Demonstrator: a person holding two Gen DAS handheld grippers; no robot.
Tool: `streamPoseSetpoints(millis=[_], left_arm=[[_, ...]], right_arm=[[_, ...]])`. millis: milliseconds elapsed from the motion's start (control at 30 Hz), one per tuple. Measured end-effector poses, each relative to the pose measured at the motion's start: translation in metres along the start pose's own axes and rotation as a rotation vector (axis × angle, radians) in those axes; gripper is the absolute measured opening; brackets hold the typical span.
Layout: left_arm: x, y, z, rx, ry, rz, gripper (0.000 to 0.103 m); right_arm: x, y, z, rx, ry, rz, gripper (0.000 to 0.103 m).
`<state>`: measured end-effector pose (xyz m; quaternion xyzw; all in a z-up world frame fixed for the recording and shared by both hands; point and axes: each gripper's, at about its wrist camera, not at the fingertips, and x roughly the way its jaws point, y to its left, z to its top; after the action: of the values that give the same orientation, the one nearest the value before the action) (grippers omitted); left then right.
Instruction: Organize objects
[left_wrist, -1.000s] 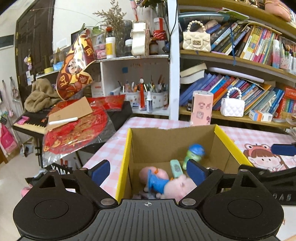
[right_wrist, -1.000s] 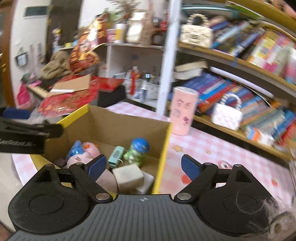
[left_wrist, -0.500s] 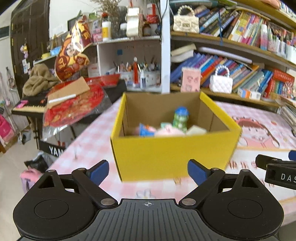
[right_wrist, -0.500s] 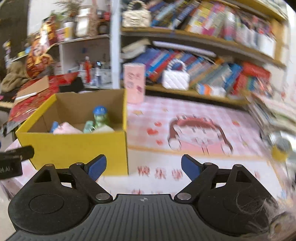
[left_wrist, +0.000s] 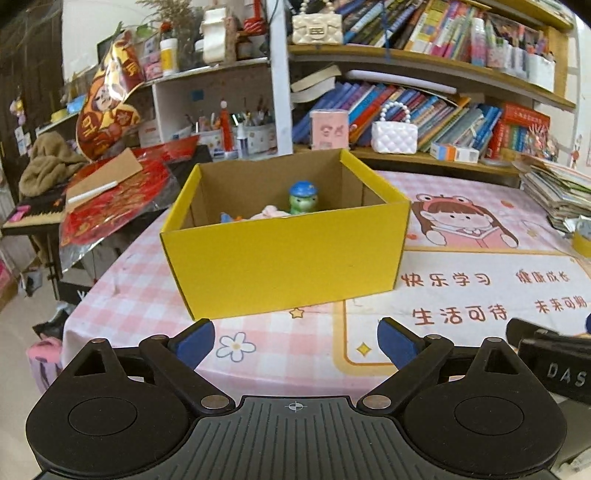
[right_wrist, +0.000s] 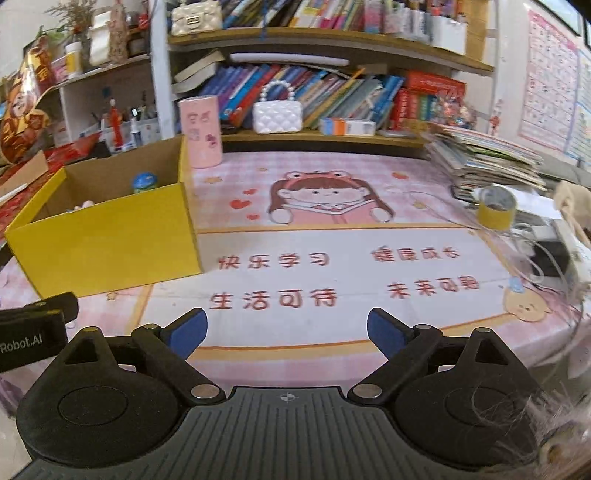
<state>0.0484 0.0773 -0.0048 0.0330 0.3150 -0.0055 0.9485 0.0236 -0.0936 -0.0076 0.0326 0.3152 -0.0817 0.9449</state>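
A yellow cardboard box (left_wrist: 288, 262) stands open-topped on the left part of the pink tablecloth (left_wrist: 461, 295). Inside it a green toy with a blue cap (left_wrist: 303, 197) and a pink plush (left_wrist: 269, 213) peek over the front wall. My left gripper (left_wrist: 295, 341) hangs open in front of the box, short of it, with nothing between its blue pads. In the right wrist view the box (right_wrist: 107, 240) sits at the left and the toy's cap (right_wrist: 144, 182) shows above its rim. My right gripper (right_wrist: 287, 330) faces the printed cloth, its jaws opening and empty.
A pink cylinder (right_wrist: 200, 131) stands behind the box. A white quilted handbag (right_wrist: 277, 116) sits on the bookshelf. At the right lie a stack of books (right_wrist: 491, 158), a yellow tape roll (right_wrist: 495, 208) and cables (right_wrist: 546, 251). Red decorations (left_wrist: 110, 206) cover the side stand.
Both grippers have drawn back from over the box to the table's near side. The right one has swung right toward the printed cloth, and its jaws have spread wider.
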Motion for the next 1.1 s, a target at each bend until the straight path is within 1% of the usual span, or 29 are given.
streamPoseSetpoints(millis=[167, 333, 367, 633, 900, 1100], left_arm=[[-0.003, -0.006, 0.0, 0.005, -0.002, -0.007, 0.097], [-0.006, -0.012, 0.0, 0.013, -0.016, -0.003, 0.098], [-0.007, -0.013, 0.0, 0.013, -0.016, -0.005, 0.098], [-0.01, -0.017, 0.001, 0.015, -0.021, -0.02, 0.101], [-0.011, -0.02, 0.002, 0.02, -0.031, -0.012, 0.101], [-0.012, -0.021, 0.002, 0.02, -0.031, -0.009, 0.102]], right_arm=[[-0.006, -0.01, -0.003, 0.028, -0.007, -0.021, 0.097], [-0.01, -0.012, -0.005, 0.019, -0.016, -0.043, 0.097], [-0.01, -0.013, -0.005, 0.018, -0.016, -0.047, 0.1], [-0.011, -0.011, -0.004, 0.007, -0.016, -0.035, 0.101], [-0.013, -0.013, -0.003, 0.025, -0.022, -0.061, 0.102], [-0.014, -0.014, -0.003, 0.028, -0.022, -0.065, 0.102]])
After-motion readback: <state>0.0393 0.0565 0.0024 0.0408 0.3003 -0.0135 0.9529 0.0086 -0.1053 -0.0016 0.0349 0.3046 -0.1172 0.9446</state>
